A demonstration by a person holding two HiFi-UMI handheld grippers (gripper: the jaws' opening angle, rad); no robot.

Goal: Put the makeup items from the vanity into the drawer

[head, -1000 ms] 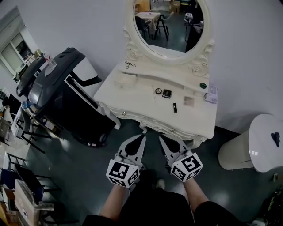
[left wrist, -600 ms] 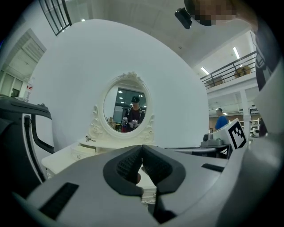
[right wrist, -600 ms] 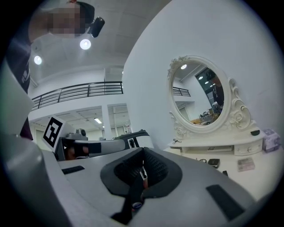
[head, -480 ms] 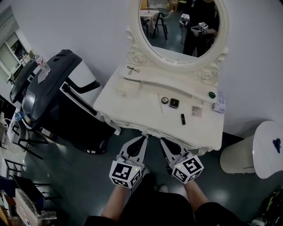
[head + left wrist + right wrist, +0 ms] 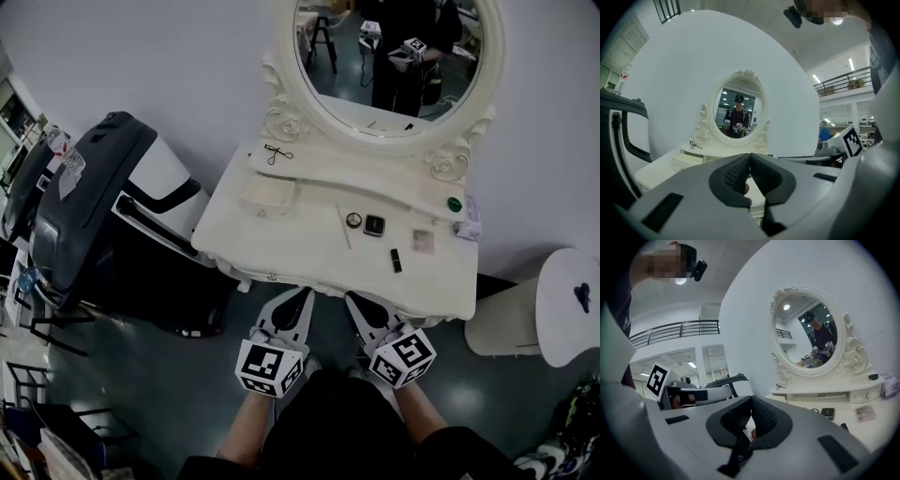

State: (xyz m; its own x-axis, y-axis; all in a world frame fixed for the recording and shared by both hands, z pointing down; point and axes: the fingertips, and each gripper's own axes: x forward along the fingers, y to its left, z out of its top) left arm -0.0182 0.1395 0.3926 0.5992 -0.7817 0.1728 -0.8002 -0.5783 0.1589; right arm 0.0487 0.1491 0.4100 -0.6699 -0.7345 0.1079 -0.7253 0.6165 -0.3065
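On the vanity, toward its right half, lie the makeup items: a round compact just beside a black square compact; a thin pencil just left of them; a black lipstick nearer the front edge; a pale palette; a green-capped jar at the far right, next to a packet. A curler sits on the back ledge at left, well apart from the rest.

All look small, light and rigid. The lipstick and pencil are smooth and round, so they may roll or slip; take them across the middle of the barrel. The compacts and palette lie flat and low; pinch them by opposite edges, gently, since hinged lids and pressed powder are probably fragile.

The drawer under the front edge looks closed, so it likely needs pulling open first.

Left gripper and right gripper are held side by side just before that edge, apart from every item; each has its jaws pressed together on nothing.

Behind stands the oval mirror; a black machine is at the left, a white bin at the right.
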